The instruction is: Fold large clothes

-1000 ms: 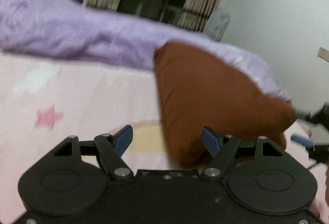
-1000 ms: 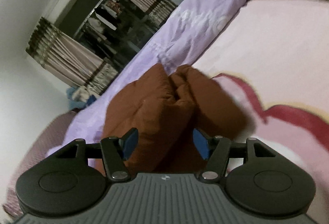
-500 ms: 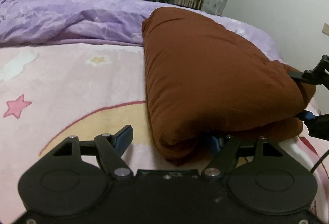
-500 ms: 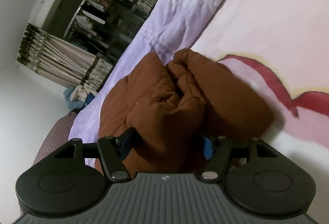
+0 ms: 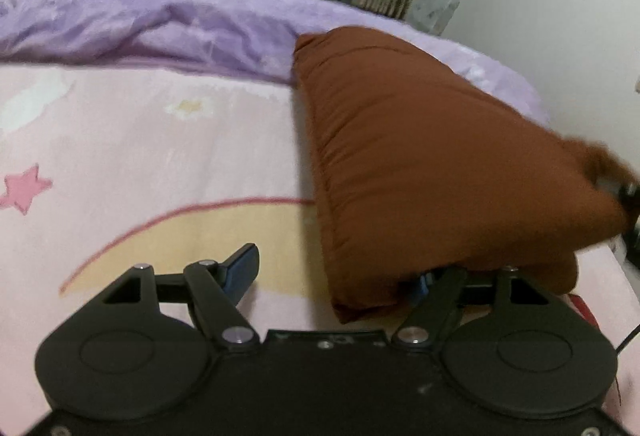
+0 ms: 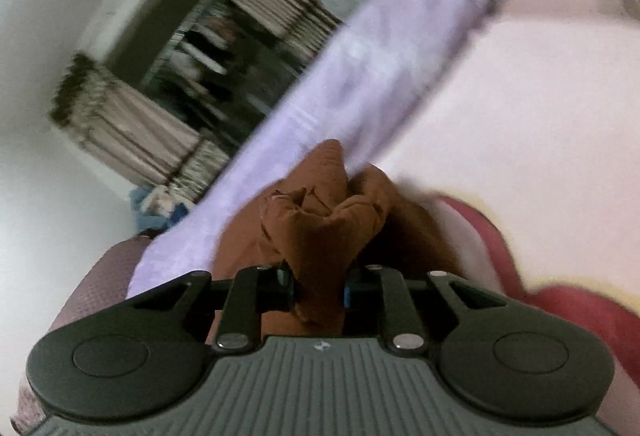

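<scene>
Bulky rust-brown folded fabric garment (image 5: 432,156) lies on pink cartoon-print bedsheet (image 5: 140,156), against rumpled lilac quilt (image 5: 140,16). Right gripper (image 6: 318,286) jaws closing, bunched brown cloth pinched between the blue pads. Left gripper (image 5: 332,272) jaws wide apart at the garment's near corner; right-side pad tucked under the fabric, left-side pad clear over the sheet.

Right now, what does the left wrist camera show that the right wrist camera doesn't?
Only the left wrist view shows the open left claw, one finger under the brown garment's corner, and a pink star. Only the right wrist view shows the right claw closing on bunched brown fabric. Both show the purple blanket and pink bedsheet.
</scene>
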Motion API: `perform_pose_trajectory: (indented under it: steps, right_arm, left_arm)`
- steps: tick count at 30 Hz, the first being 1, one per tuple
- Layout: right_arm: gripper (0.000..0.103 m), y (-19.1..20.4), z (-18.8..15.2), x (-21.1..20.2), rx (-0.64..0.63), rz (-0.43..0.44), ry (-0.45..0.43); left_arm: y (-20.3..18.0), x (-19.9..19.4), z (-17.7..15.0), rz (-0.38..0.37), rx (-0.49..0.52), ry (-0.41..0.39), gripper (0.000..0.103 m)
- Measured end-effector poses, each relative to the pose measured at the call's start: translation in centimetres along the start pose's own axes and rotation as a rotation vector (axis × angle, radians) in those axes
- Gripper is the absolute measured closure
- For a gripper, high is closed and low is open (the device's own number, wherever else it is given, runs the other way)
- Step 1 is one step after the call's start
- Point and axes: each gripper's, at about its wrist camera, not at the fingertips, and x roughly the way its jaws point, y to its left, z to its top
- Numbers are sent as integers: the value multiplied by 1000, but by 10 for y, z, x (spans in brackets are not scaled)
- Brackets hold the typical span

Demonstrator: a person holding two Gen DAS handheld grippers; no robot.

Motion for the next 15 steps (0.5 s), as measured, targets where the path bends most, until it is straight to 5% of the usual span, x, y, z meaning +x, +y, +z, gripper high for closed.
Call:
perform_pose_trajectory:
  steps: [9, 15]
  right_arm:
    - [78, -48, -28, 20, 82, 11, 36]
    - [52, -49, -15, -2, 63, 40, 45]
  left_arm:
    - [7, 9, -6, -7, 10, 9, 26]
    - [8, -18, -4, 5, 67, 49, 26]
